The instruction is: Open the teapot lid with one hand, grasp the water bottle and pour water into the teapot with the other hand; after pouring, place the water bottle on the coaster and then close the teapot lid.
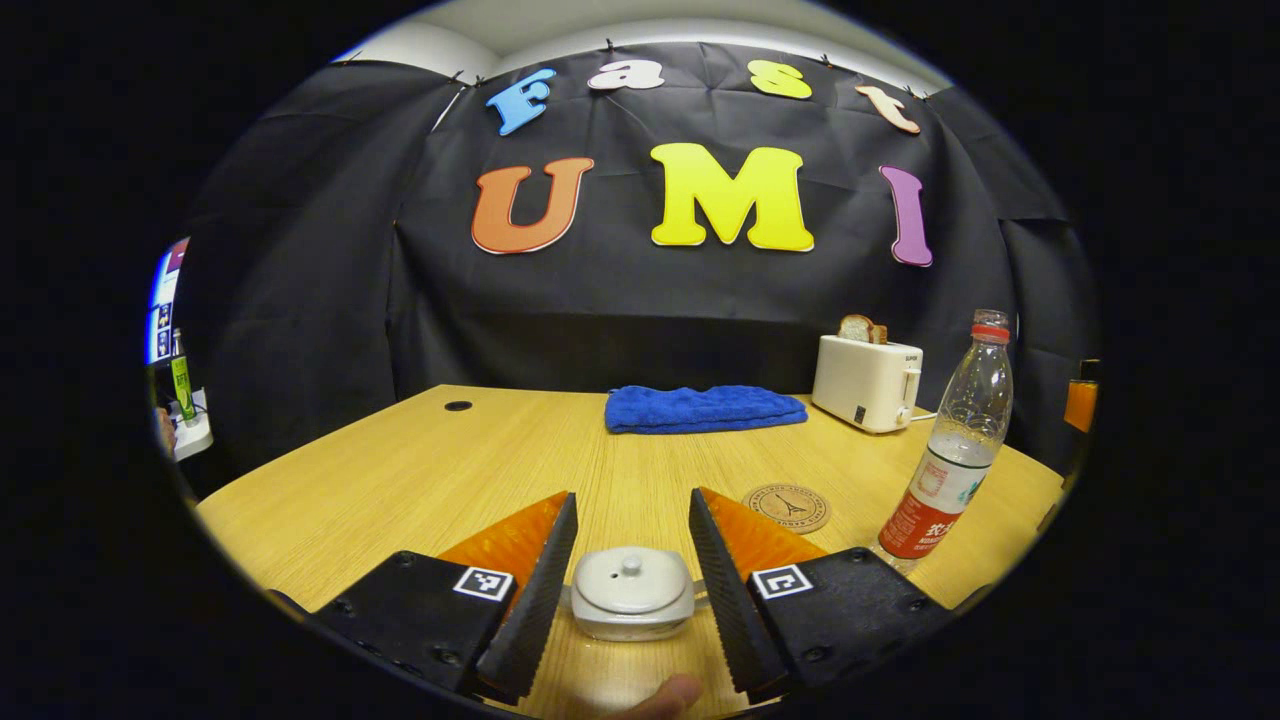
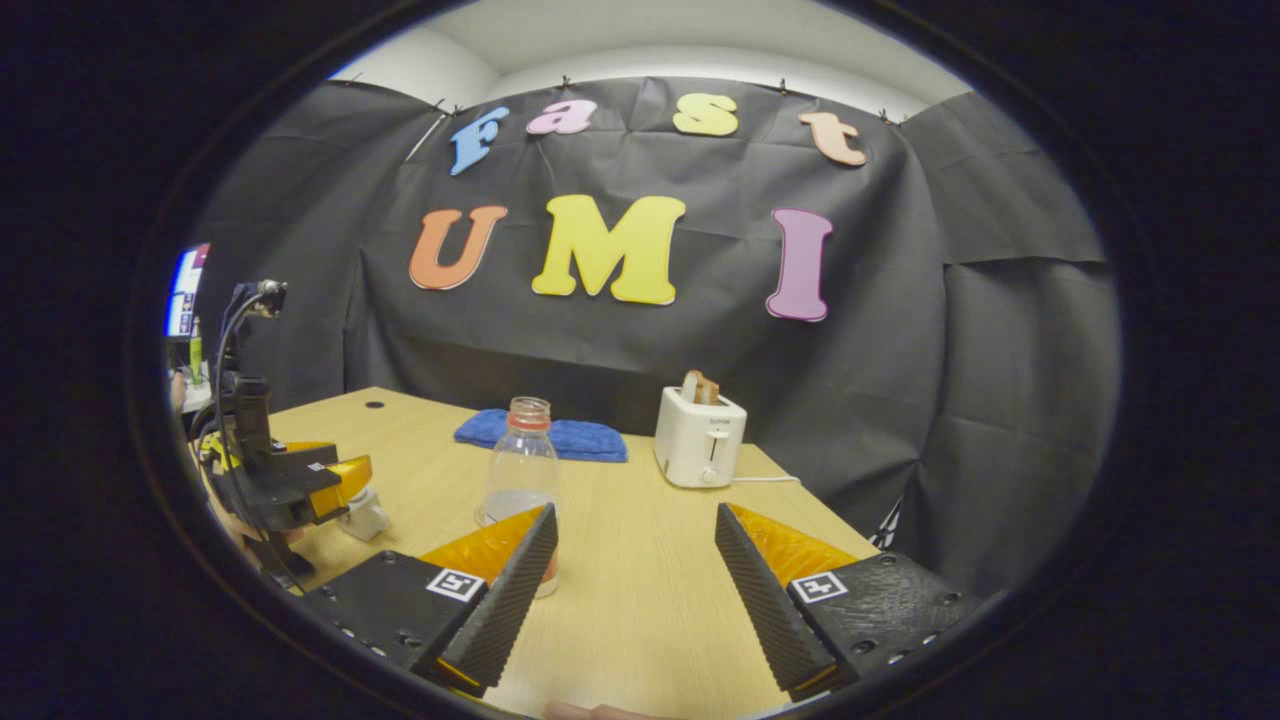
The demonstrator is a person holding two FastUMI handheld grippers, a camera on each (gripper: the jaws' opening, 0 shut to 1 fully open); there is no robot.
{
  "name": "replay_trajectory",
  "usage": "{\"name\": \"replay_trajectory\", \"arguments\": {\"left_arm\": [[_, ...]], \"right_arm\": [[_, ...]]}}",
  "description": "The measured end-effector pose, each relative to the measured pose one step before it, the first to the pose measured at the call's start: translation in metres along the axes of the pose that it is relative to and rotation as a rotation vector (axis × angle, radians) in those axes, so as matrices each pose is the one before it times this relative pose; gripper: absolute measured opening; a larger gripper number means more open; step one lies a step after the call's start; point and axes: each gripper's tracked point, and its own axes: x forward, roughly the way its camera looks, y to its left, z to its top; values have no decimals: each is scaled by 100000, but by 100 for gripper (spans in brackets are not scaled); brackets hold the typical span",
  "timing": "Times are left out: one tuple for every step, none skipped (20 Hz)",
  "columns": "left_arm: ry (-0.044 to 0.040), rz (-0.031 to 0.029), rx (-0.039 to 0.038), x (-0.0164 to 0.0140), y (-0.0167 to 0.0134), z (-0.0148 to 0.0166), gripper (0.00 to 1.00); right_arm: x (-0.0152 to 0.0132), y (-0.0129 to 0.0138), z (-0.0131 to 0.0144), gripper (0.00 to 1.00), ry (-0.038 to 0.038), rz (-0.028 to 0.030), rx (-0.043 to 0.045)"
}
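Pale wooden tabletop (image 1: 420, 470) under both grippers. Left gripper (image 1: 632, 560) jaws apart, straddling small white ceramic teapot (image 1: 632, 597), lid on, not touching. Right gripper (image 2: 635, 560) jaws apart, clear plastic water bottle (image 2: 522, 465) just behind left finger. Round cork coaster (image 1: 787, 507) between teapot and bottle.

The table (image 1: 420, 470) looks like pale wood grain with a smooth, faintly shiny top. The teapot (image 1: 632, 595) is glazed and glossy – ceramic, by its look. The water bottle (image 1: 955, 440) is clear, glossy plastic with a paper-like label. The towel (image 1: 700, 408) is fluffy cloth; the toaster (image 1: 866, 382) smooth plastic; the coaster (image 1: 787, 507) matt, cork-like.
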Motion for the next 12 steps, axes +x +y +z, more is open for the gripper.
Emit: {"name": "replay_trajectory", "arguments": {"left_arm": [[-87, 308, 246, 205, 79, -85, 65], [314, -446, 63, 170, -24, -152, 64], [725, -566, -113, 49, -242, -201, 60], [701, -224, -187, 214, 49, -308, 58], [1067, -123, -233, 166, -23, -264, 55], [1360, 345, -308, 88, 104, -431, 53], [-1000, 106, 210, -79, 195, 211, 48], [-187, -1392, -128, 6, -274, 36, 47], [1, -142, 449, 217, -113, -18, 42], [217, 731, 664, 94, 302, -110, 41], [-384, 1092, 85, -51, 293, 120, 37], [52, 1556, -183, 230, 340, -28, 35]], "right_arm": [[-15, 21, 31, 95, 75, -47, -180], [29, 131, -70, 98, 20, 54, -194], [-44, 90, -32, 95, 53, 192, -155], [54, 92, -44, 95, -7, 82, -44], [27, 40, -42, 95, 70, 6, 5], [99, -85, -112, 95, 267, 21, 116], [101, 55, -58, 95, 282, 131, 137], [102, 95, -138, 95, 407, 113, 40], [75, 55, -107, 95, 409, 91, -55], [35, 97, -149, 95, 277, 213, -146], [41, 180, -72, 95, 299, 141, -261], [120, 143, -149, 98, 260, 112, -209]]}}
